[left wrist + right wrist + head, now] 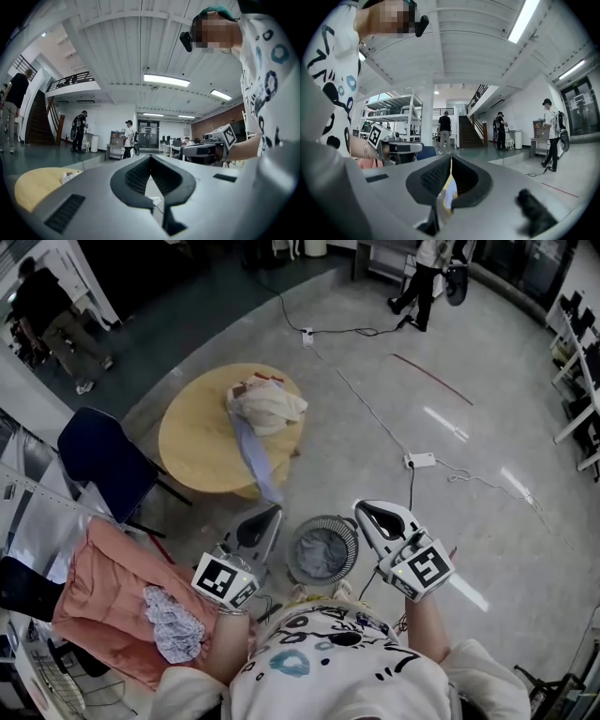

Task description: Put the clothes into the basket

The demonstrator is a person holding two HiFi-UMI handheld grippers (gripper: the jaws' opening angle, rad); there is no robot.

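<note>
A cream garment (269, 404) lies bunched on the round wooden table (197, 442). A pale blue garment (255, 457) trails from it over the table's near edge. The round grey mesh basket (349, 531) stands on the floor at my feet with grey cloth (321, 551) inside. Both grippers are held level above the floor, one on each side of the basket. My left gripper (274, 510) (150, 157) is shut with nothing in it. My right gripper (361, 507) (450, 159) is shut too, and only the table and the blue cloth show behind its jaws.
A dark blue chair (103, 460) stands left of the table. A salmon cloth (103, 587) with a patterned pale garment (173, 622) on it lies at lower left. Cables and a power strip (420, 460) cross the floor to the right. People stand far off.
</note>
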